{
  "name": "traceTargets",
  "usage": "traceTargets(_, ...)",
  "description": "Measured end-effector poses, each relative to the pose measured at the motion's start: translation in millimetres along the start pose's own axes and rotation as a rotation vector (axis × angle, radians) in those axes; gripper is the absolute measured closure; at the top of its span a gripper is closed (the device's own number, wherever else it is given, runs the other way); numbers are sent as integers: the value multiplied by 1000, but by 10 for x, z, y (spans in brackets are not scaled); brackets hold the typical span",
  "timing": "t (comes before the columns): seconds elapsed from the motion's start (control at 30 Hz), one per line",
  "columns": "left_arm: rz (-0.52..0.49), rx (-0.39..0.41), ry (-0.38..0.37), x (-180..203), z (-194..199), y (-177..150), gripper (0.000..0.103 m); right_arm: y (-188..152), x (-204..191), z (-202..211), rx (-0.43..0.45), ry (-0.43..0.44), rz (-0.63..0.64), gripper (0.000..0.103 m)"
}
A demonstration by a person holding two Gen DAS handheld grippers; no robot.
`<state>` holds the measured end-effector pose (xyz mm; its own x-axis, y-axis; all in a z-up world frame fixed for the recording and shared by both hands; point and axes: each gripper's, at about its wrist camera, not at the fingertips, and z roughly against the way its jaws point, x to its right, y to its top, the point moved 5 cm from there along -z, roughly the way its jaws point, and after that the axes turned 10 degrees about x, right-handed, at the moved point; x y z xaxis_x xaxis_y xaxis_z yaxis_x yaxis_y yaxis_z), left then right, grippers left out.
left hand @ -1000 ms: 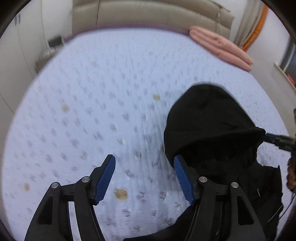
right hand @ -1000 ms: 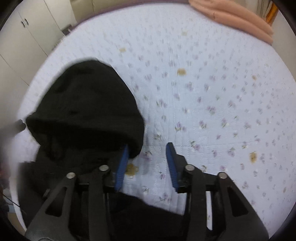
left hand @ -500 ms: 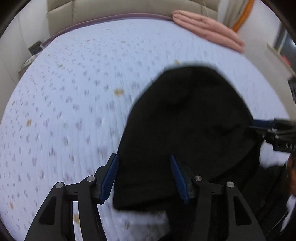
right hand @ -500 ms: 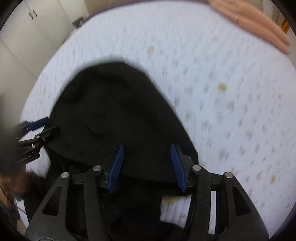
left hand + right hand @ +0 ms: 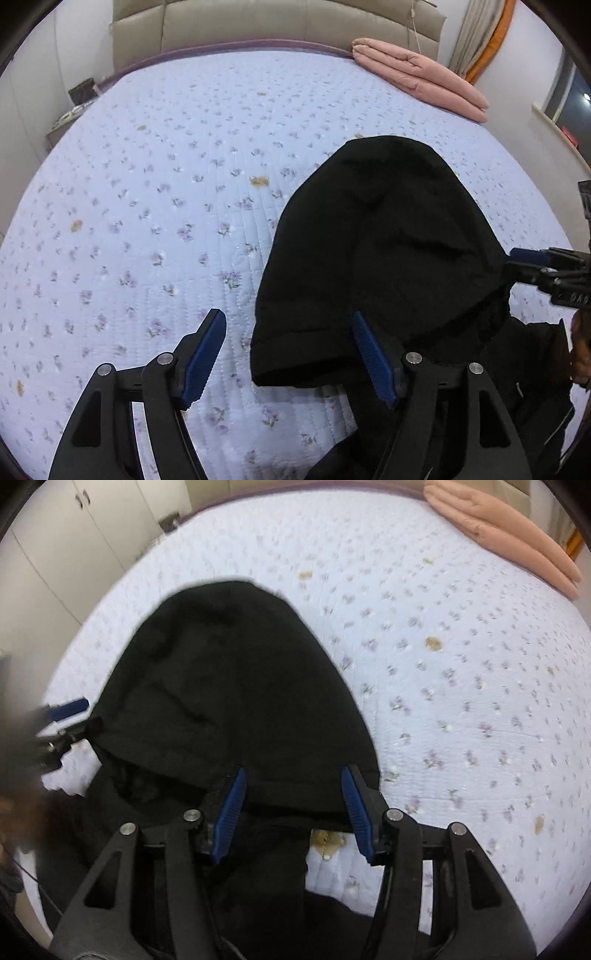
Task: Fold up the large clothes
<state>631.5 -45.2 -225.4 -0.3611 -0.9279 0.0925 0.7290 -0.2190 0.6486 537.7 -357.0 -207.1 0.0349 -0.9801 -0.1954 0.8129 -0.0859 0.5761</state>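
The black hoodie (image 5: 384, 258) lies hood-first on the near right of the bedspread (image 5: 155, 192). Both the left gripper (image 5: 288, 354) and right gripper (image 5: 293, 812) hang with jaws apart over the hood's near hem. Bare quilt stretches far and left, up to the pink blanket (image 5: 417, 79).

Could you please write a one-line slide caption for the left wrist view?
Open left gripper poised over black hoodie's hood on floral bedspread.

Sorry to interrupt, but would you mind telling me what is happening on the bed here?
A person with a handheld gripper in each hand is working on a black hooded garment spread on the pale blue floral quilted bedspread. The hood lies flat. The left gripper and the right gripper are both open at the hood's two lower corners, gripping nothing. A folded pink blanket sits at the far corner. No fold shows yet.
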Motion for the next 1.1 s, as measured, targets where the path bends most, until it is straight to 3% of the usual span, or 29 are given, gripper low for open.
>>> traceTargets(0.07, -29, -65, 95, -45, -182, -123, 28, -40, 70, -38, -9, -33, -3, 53)
traceTargets(0.17, 26, -85, 56, -78, -257, -150, 28, -221, 199, -372, -131, -43, -25, 50)
traceTargets(0.27, 8, -72, 47, -84, -160, -82, 29, -165, 287, -359, -140, 6, -68, 51)
traceTargets(0.47, 3, 17, -30, -11, 180, 214, 28, -61, 281, -79, -90, -13, 27, 49)
traceTargets(0.6, 15, 30, -84, 209, 96, 516, 28, -51, 264, 76, -67, -10, 69, 45)
traceTargets(0.7, -15, 13, -79, 265, -79, 644, 28, 79, 341, 41, -64, -10, 63, 41)
traceTargets(0.77, -5, -13, -126, 324, -228, 770, 28, 124, 398, 28, -65, 14, 41, 36)
traceTargets(0.9, 20, -111, -154, 356, -512, 737, 28, 285, 556, -136, -89, 65, -42, 34)
traceTargets(1.1, 29, -172, -226, 445, -707, 611, 28, 373, 561, -435, -130, 145, -115, 33)
